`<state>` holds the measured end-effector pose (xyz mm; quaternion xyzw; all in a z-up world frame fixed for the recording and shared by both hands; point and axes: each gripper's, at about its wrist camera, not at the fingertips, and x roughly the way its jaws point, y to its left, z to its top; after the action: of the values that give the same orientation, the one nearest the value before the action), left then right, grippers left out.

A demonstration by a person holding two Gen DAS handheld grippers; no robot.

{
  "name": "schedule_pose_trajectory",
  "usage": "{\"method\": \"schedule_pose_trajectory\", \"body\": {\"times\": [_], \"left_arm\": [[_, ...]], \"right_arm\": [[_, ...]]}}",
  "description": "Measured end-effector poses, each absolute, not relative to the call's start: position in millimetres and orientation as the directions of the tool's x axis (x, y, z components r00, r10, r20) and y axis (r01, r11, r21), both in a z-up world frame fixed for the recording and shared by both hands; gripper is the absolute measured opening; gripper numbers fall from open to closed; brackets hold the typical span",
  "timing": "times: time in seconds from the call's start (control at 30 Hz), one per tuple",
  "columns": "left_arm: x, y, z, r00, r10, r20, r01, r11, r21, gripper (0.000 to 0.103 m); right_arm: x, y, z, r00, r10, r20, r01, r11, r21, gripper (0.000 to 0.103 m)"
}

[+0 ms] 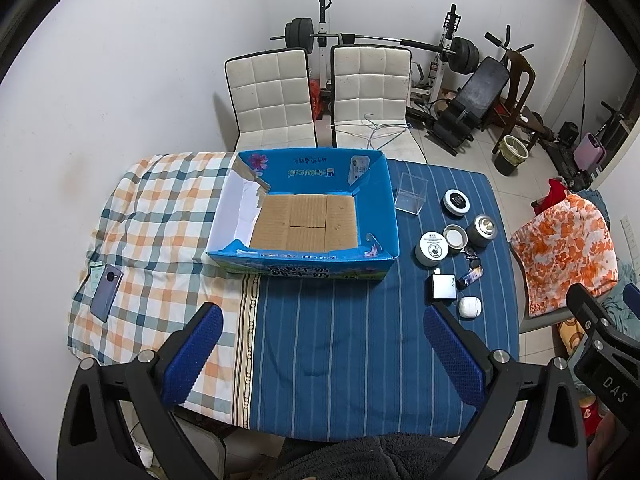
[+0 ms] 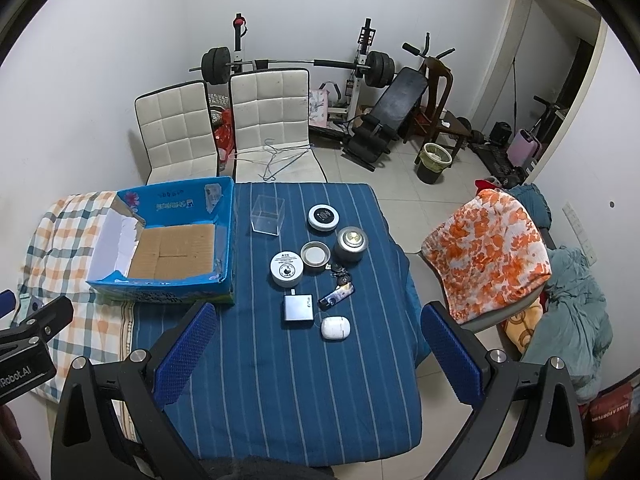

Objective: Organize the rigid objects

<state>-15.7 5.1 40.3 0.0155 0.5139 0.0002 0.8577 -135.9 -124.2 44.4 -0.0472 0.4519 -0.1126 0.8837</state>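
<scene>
An open blue cardboard box [image 1: 372,196] [image 2: 226,216] with a bare brown floor sits mid-table. Right of it on the blue striped cloth lie a clear plastic cube [image 1: 410,194] [image 2: 267,214], a black-topped round tin [image 1: 456,201] [image 2: 323,217], a grey metal tin [image 1: 483,231] [image 2: 351,243], a loose lid [image 2: 316,254], a white round tin [image 1: 431,249] [image 2: 286,267], keys [image 2: 338,286], a grey charger [image 1: 443,288] [image 2: 298,307] and a white earbud case [image 1: 469,307] [image 2: 335,328]. My left gripper [image 1: 322,356] and right gripper [image 2: 320,356] are open, empty, above the table's near edge.
A phone [image 1: 105,292] lies on the checked cloth at the far left. Two white chairs [image 1: 320,92] stand behind the table. A chair with an orange-flowered cover [image 2: 488,248] stands at the right. Gym equipment and a bin [image 2: 432,162] stand at the back.
</scene>
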Motion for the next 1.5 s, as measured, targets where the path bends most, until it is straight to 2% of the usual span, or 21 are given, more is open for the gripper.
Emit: {"method": "schedule_pose_trajectory", "body": {"times": [0.57,0.7,0.83,1.0,1.13,1.3,1.5], "left_arm": [[-11.7,0.3,36.2,0.457,0.01,-0.89,0.019,1.0,0.021,0.103],[6.6,-13.8,31.2,0.454,-0.007,-0.891,0.041,0.999,0.013,0.103],[63.8,-36.6,17.6,0.444,-0.043,-0.895,0.079,0.997,-0.008,0.103],[150.1,-82.7,-23.0,0.41,-0.078,-0.909,0.129,0.991,-0.027,0.103],[227.1,-131.5,-82.6,0.28,-0.078,-0.957,0.183,0.983,-0.026,0.103],[303.2,-182.1,-169.7,0.084,-0.019,-0.996,0.25,0.968,0.002,0.103],[346.4,-210.3,-231.4,-0.017,0.07,-0.997,0.293,0.954,0.062,0.103]], "right_arm": [[-93.0,-130.4,24.8,0.528,-0.235,-0.816,0.165,0.971,-0.172,0.103],[-50.6,-164.3,5.6,0.496,-0.229,-0.838,0.21,0.968,-0.14,0.103],[17.0,-212.2,-30.8,0.44,-0.246,-0.864,0.264,0.955,-0.137,0.103],[110.6,-267.9,-101.9,0.329,-0.242,-0.913,0.29,0.946,-0.146,0.103],[176.1,-304.2,-178.8,0.183,-0.176,-0.967,0.323,0.94,-0.11,0.102],[210.4,-324.2,-238.6,0.072,-0.105,-0.992,0.375,0.924,-0.071,0.101],[229.2,-335.8,-276.2,0.005,-0.1,-0.995,0.373,0.923,-0.09,0.101]]}}
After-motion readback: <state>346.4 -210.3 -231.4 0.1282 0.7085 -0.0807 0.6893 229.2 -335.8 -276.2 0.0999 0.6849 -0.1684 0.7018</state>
